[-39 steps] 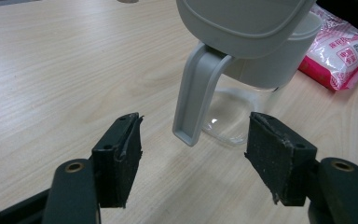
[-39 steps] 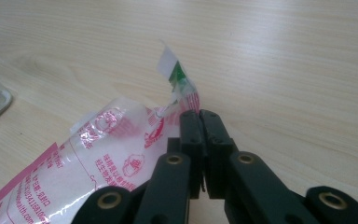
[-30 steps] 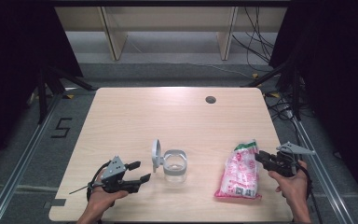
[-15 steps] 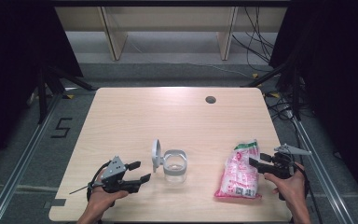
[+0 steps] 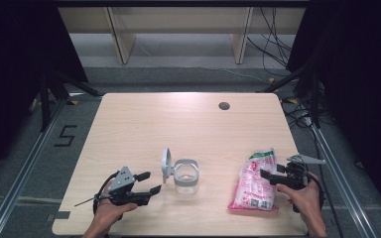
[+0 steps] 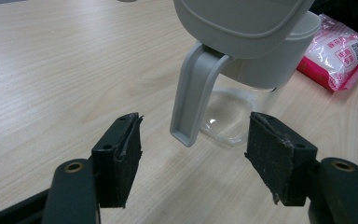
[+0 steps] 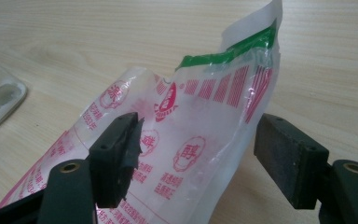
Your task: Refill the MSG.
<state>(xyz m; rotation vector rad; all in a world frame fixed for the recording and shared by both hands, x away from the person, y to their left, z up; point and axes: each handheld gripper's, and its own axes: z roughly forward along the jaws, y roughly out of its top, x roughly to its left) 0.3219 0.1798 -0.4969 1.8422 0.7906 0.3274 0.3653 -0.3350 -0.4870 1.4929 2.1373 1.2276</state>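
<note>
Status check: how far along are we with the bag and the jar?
Done: jar lid stands open, bag lies flat beside it. In hand: nothing; right claw has just opened, straddling the bag's top, and left claw waits open by the jar. Left, probably: lifting and pouring.

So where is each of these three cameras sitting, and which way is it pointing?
High view: above the person's side, looking forward and down on the table; forearms, hands, left gripper and right gripper show.
Left gripper view: rides on that gripper, looking along its open jaws at the clear jar with its raised grey lid.
Right gripper view: looks along its jaws, which have just been opening, the pink-printed bag between them.
Shared: all three show jar and bag.
</note>
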